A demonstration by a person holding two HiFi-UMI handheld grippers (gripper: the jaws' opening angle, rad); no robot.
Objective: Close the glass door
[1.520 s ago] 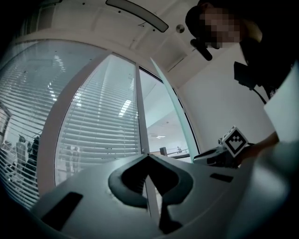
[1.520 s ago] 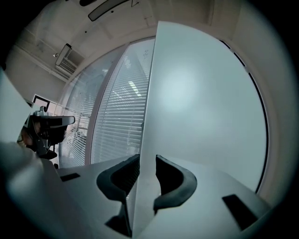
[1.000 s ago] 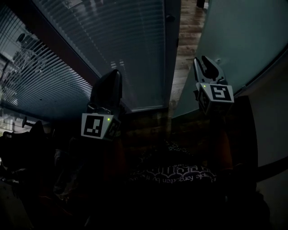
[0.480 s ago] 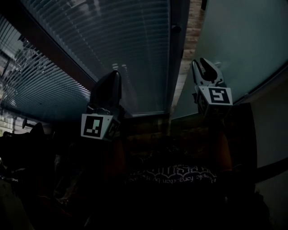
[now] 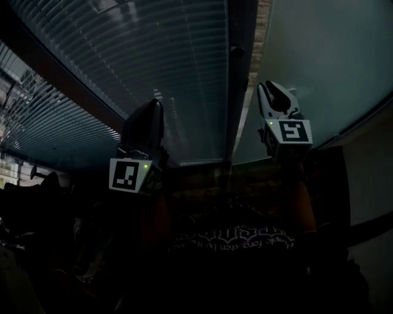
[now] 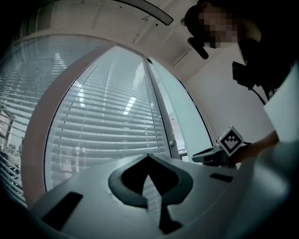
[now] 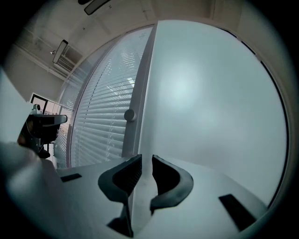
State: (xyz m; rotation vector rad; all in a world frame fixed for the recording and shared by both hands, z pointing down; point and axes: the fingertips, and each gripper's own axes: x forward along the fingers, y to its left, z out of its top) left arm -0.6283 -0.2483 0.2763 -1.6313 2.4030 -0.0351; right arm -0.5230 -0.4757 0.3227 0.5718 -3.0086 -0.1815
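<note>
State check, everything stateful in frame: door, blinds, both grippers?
glass door: not fully shut; a narrow gap shows along its left edge.
blinds: lowered, covering the panel.
left gripper: jaws together, empty.
right gripper: jaws slightly apart, nothing gripped, pointed at the door glass.

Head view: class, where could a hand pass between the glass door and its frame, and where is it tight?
Free: the strip of wooden floor between the dark frame and the edge of the frosted glass door, widest at the top. Tight: lower down, where the strip thins beside the right gripper, and by the round knob on the frame.
</note>
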